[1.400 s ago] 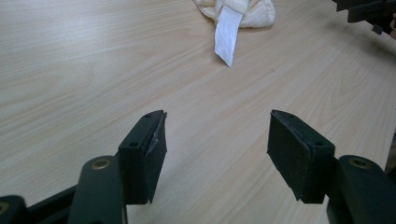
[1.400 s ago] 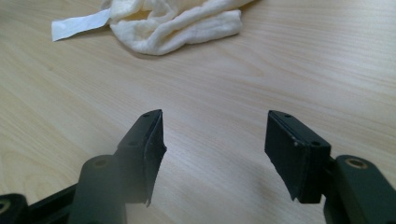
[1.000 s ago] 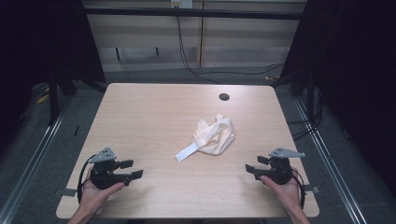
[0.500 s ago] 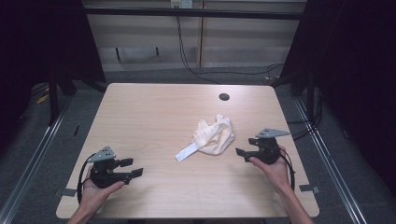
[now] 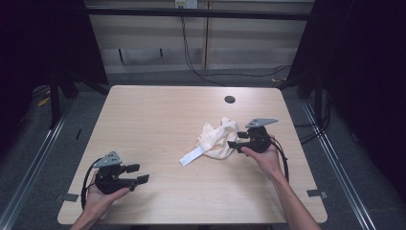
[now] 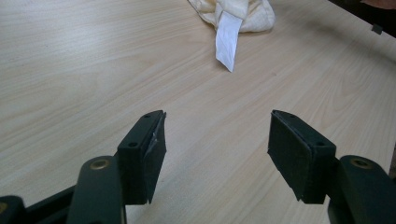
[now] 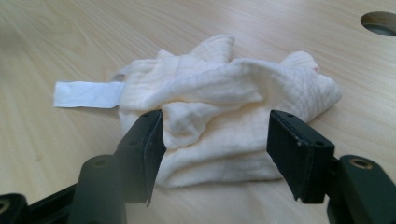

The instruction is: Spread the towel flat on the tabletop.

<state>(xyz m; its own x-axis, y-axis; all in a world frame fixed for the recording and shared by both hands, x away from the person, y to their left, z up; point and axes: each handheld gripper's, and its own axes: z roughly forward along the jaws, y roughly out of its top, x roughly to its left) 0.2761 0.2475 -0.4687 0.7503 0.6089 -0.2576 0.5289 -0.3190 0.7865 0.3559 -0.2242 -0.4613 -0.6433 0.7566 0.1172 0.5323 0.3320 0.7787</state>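
A crumpled cream cloth with a flat white tag lies right of the table's middle. My right gripper is open at the cloth's right edge; in the right gripper view the cloth sits just past the two spread jaws, its tag pointing left. My left gripper rests near the front left corner, open and holding nothing. In the left gripper view the cloth and its tag lie far off beyond my left gripper.
The light wooden table has a round cable hole near its far right edge. Dark floor, metal rails and hanging cables surround it. Bare wood stretches between the two grippers.
My right gripper has moved from the front right corner forward and left, up to the cloth's right side. The left gripper and the cloth have stayed put.
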